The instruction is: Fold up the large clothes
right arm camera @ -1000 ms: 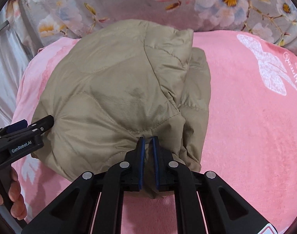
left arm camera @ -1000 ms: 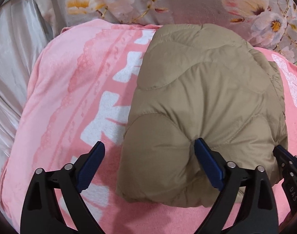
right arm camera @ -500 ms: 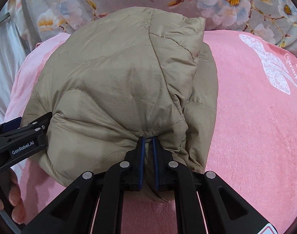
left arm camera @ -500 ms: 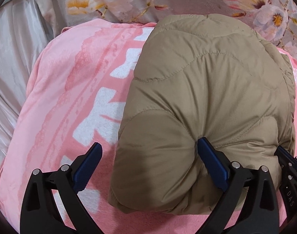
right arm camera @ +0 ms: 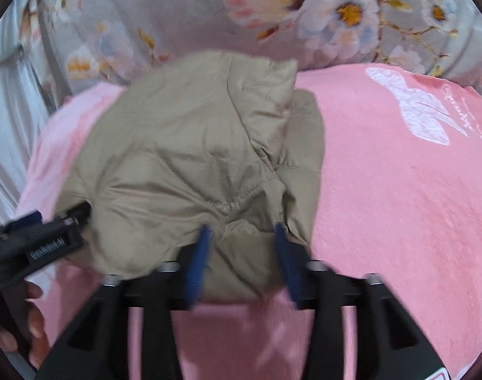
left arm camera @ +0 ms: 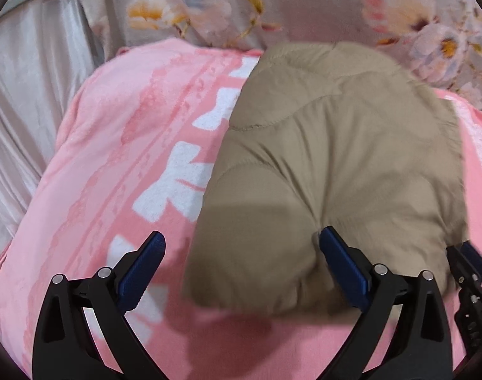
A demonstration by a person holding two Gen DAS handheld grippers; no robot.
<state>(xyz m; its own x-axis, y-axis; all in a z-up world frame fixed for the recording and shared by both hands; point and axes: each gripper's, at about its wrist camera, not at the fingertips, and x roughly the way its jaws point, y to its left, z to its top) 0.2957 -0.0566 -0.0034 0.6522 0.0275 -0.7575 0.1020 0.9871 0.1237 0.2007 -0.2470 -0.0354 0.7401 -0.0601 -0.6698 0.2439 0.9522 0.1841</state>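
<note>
On a pink blanket (left arm camera: 120, 145) with white lettering, a folded tan quilted jacket (left arm camera: 336, 164) lies in a puffy bundle, its far edge close to a grey floral sheet (left arm camera: 304, 9) that runs across the far side. Bare blanket stretches wide to the left of the jacket in the left wrist view, as far as a pale satin cloth (left arm camera: 22, 101) at the left edge. To the right of the jacket, the right wrist view shows a broad open stretch of blanket (right arm camera: 399, 205) bearing a white butterfly print (right arm camera: 412, 110). A narrower strip of pink lies along the jacket's near edge, between the bundle and the cameras.

The left gripper (left arm camera: 241, 266) stands wide open over the jacket's near left corner: its right finger presses into a dimple in the padding, while its left finger hangs over bare blanket, apart from the jacket. It has hold of nothing. The same gripper (right arm camera: 51, 237) shows at the left edge of the right wrist view, its tip against the jacket's left side, with the person's hand (right arm camera: 22, 326) below it.

The right gripper (right arm camera: 241, 237) is blurred by motion, its blue pads parted about halfway, with the jacket's (right arm camera: 193, 164) near edge bulging between them. Whether the pads touch the fabric cannot be told.
</note>
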